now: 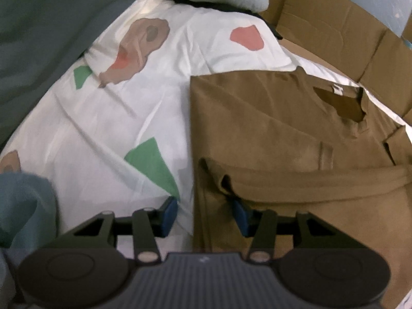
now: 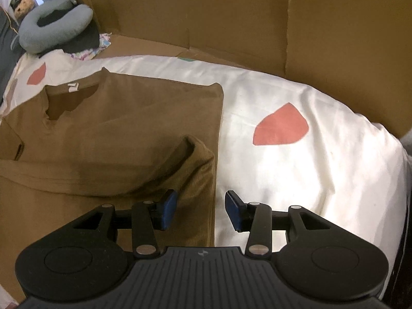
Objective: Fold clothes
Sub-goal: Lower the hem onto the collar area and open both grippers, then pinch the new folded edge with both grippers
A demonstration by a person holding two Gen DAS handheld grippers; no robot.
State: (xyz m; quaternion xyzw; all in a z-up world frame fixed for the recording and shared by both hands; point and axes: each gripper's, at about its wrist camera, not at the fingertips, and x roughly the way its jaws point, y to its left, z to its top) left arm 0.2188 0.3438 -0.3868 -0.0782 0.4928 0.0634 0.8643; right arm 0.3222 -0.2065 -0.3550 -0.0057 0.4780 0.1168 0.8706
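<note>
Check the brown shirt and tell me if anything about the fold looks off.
The brown shirt lies mostly flat on the white patterned sheet, but the folded-up bottom hem bulges in a loose loop at both corners rather than lying flat. Both the left hand-held gripper and right hand-held gripper are open at those corners. No damage shows.

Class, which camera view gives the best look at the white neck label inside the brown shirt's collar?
The right wrist view: the white neck label of the brown folded cotton shirt shows a printed mark there, sharper. The left wrist view shows the label blurred, near the frame's edge.
</note>
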